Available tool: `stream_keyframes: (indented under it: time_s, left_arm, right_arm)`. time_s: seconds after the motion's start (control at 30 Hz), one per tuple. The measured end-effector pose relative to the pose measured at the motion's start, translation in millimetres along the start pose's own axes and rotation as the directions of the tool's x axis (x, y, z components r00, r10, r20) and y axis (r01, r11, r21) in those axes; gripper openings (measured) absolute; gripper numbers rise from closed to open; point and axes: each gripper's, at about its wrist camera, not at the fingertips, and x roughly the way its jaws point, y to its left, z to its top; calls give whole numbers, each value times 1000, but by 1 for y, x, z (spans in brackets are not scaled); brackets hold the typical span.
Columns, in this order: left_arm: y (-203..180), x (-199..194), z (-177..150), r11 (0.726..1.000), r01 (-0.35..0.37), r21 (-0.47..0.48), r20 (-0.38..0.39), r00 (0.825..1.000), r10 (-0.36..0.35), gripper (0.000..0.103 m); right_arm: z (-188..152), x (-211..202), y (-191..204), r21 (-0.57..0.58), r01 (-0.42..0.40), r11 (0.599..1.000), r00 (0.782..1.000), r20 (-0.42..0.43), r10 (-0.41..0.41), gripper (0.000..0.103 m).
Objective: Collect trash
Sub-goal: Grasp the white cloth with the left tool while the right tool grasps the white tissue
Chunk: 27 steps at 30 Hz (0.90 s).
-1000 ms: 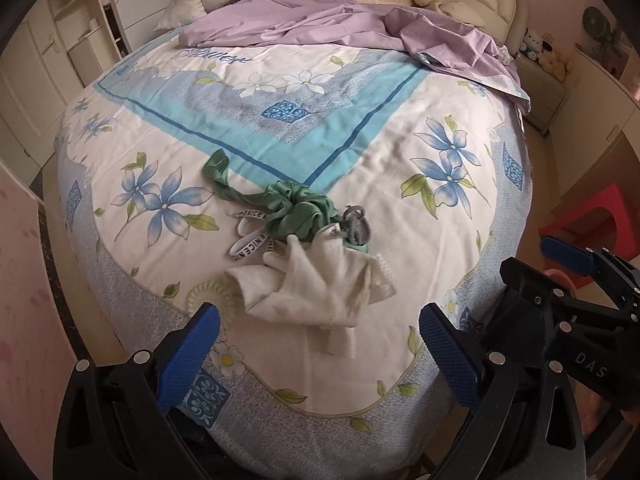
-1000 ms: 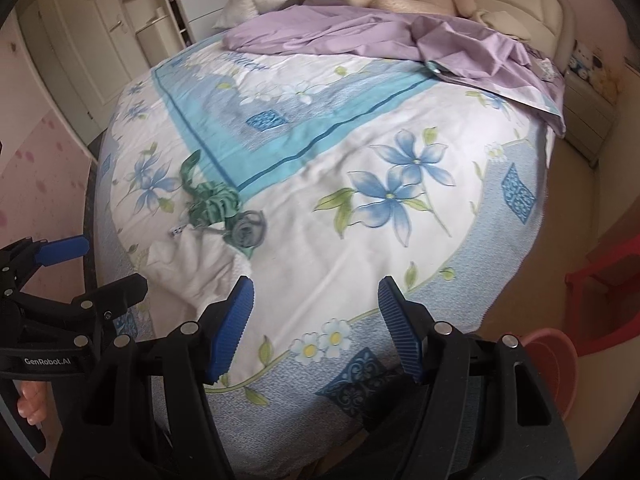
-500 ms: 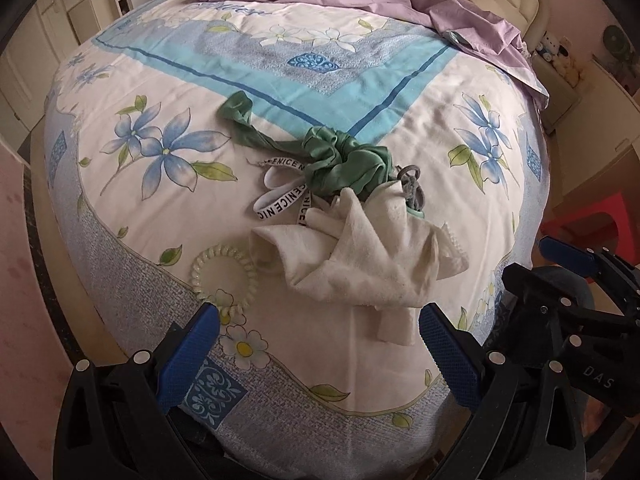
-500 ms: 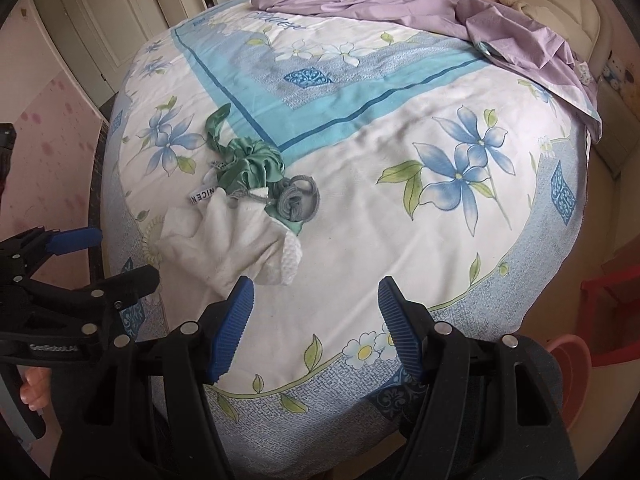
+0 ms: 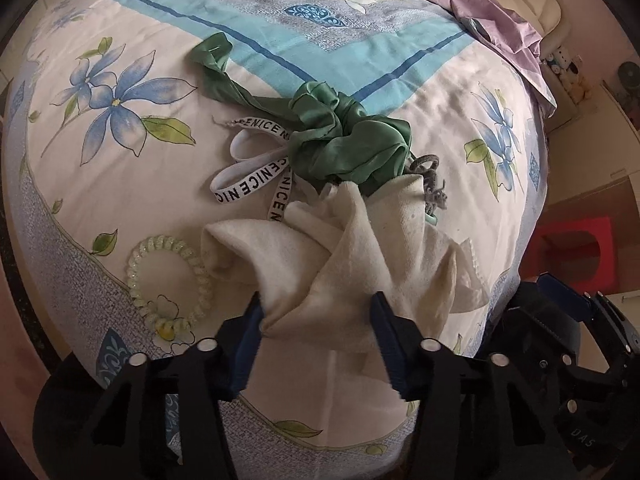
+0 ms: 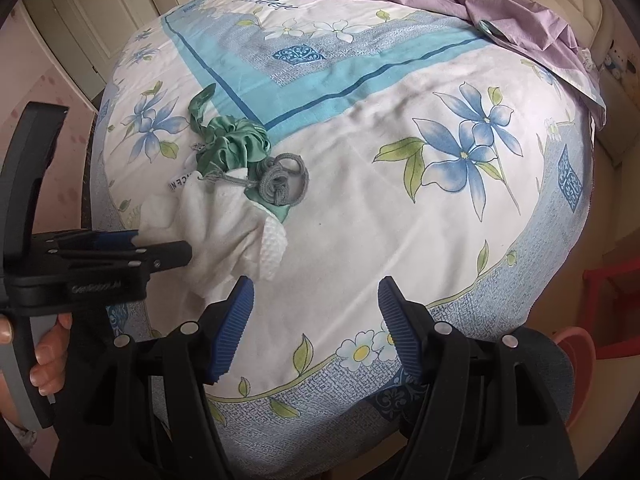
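Both blue pads of the left gripper (image 5: 318, 312) are pressing against the near fold of the cream cloth (image 5: 352, 256), which is lying on the floral bedspread (image 5: 120, 184) beside a green scrunchie (image 5: 348, 140). Right gripper (image 6: 316, 300) is hanging wide apart over bare bedspread, with the cloth just left of its left finger.

White cloth (image 5: 344, 264) near edge hidden behind my left gripper (image 5: 316, 320); cannot tell whether pads touch it or just flank it. Printed ribbon (image 5: 256, 178) runs under green scrunchie (image 5: 344, 144); lettering cut off, full word unreadable. Grey cord (image 5: 434, 188) mostly buried behind cloth in left view. Red stool (image 6: 612, 308) cut by right frame edge. Small figures (image 5: 568, 68) beyond bed too small to identify. My left hand (image 6: 48, 360) only fingertips showing.
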Motion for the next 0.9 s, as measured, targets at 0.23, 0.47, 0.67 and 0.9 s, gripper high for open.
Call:
stream_keyframes:
  time_s: [0.23, 0.47, 0.67, 0.9]
  left_arm:
    - [-1, -18, 6, 999, -30, 24, 59, 998, 28, 13]
    - [-1, -40, 5, 999, -29, 37, 84, 996, 26, 13]
    - [2, -43, 6, 999, -30, 34, 83, 996, 28, 13]
    - [6, -48, 5, 999, -33, 31, 83, 996, 31, 13]
  right_arm:
    - [3, 11, 1, 13, -44, 999, 999, -23, 44, 60]
    - [9, 23, 19, -22, -89, 996, 995, -37, 88, 54]
    - [14, 43, 27, -19, -155, 988, 986, -71, 153, 46]
    - [15, 48, 35, -50, -199, 979, 977, -84, 194, 5]
